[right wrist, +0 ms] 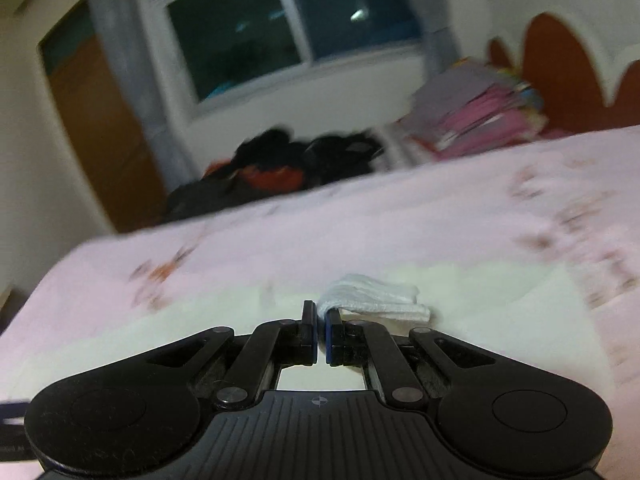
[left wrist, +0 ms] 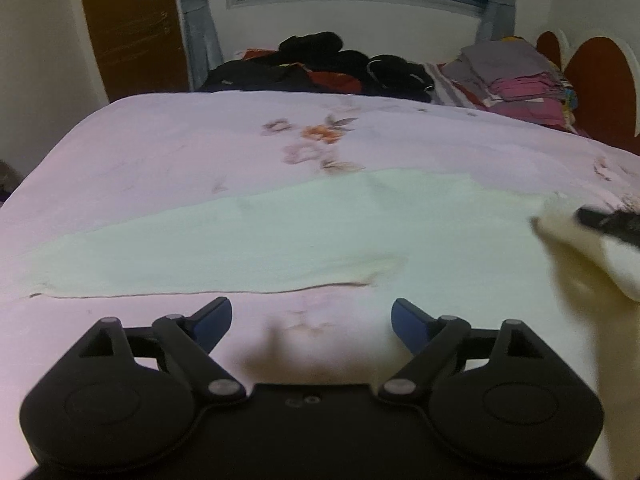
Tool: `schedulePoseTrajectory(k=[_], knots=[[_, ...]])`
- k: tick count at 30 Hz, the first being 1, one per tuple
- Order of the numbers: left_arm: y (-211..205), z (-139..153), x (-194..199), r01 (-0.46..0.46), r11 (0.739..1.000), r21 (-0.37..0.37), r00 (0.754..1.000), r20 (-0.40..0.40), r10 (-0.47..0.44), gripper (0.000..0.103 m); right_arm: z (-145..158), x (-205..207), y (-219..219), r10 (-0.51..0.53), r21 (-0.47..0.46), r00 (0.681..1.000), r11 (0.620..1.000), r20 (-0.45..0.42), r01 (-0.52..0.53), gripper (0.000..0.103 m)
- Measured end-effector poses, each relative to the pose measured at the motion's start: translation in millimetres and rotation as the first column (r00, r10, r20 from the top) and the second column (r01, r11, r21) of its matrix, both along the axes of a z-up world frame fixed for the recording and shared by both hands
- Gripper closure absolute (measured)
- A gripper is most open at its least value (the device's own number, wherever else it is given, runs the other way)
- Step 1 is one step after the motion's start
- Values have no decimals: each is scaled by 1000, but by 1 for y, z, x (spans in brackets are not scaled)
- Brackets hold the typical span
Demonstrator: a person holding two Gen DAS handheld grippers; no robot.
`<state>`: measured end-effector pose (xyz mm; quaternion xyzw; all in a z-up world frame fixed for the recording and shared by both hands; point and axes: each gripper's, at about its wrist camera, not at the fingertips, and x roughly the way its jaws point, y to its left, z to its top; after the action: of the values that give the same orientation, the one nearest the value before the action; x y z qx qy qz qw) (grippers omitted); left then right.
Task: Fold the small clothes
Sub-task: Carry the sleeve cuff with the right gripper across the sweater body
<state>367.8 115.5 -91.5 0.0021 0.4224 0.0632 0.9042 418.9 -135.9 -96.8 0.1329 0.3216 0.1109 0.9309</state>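
A pale cream-white garment (left wrist: 280, 236) lies spread flat across the pink floral bedsheet (left wrist: 180, 148). My left gripper (left wrist: 311, 320) is open and empty, just in front of the garment's near hem. My right gripper (right wrist: 321, 316) is shut on a bunched white edge of the garment (right wrist: 376, 300) and holds it lifted above the rest of the cloth (right wrist: 480, 292). In the left wrist view the right gripper (left wrist: 608, 222) shows at the far right, with the lifted cloth (left wrist: 580, 264) hanging from it.
A heap of dark and red clothes (left wrist: 320, 66) lies at the bed's far edge under the window. A stack of folded grey and pink clothes (left wrist: 516, 76) sits at the far right by the headboard (left wrist: 600, 80). A brown wardrobe (left wrist: 128, 24) stands at far left.
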Motion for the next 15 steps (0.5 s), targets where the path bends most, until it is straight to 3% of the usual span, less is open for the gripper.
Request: schedulePoseTrajectory(k=[7, 8, 9, 10, 11, 15], knots=[[15, -3, 4, 17, 999, -40, 1000, 0, -17, 16, -32, 5, 52, 98, -21, 991, 995, -89, -101, 97], [13, -4, 5, 27, 999, -46, 1000, 0, -27, 16, -32, 4, 53, 112, -17, 989, 993, -95, -115, 80], [11, -5, 6, 41, 998, -57, 999, 0, -41, 16, -32, -1, 53, 121, -9, 989, 992, -89, -122, 50], [5, -6, 9, 62, 995, -73, 998, -1, -62, 16, -28, -6, 49, 116, -7, 991, 993, -64, -117, 39], [0, -7, 11, 78, 993, -87, 997, -3, -79, 16, -24, -4, 43, 110, -15, 993, 994, -39, -110, 34], [-27, -19, 29, 139, 966, -216, 988, -35, -150, 19, -15, -22, 9, 38, -139, 999, 990, 7, -36, 34]])
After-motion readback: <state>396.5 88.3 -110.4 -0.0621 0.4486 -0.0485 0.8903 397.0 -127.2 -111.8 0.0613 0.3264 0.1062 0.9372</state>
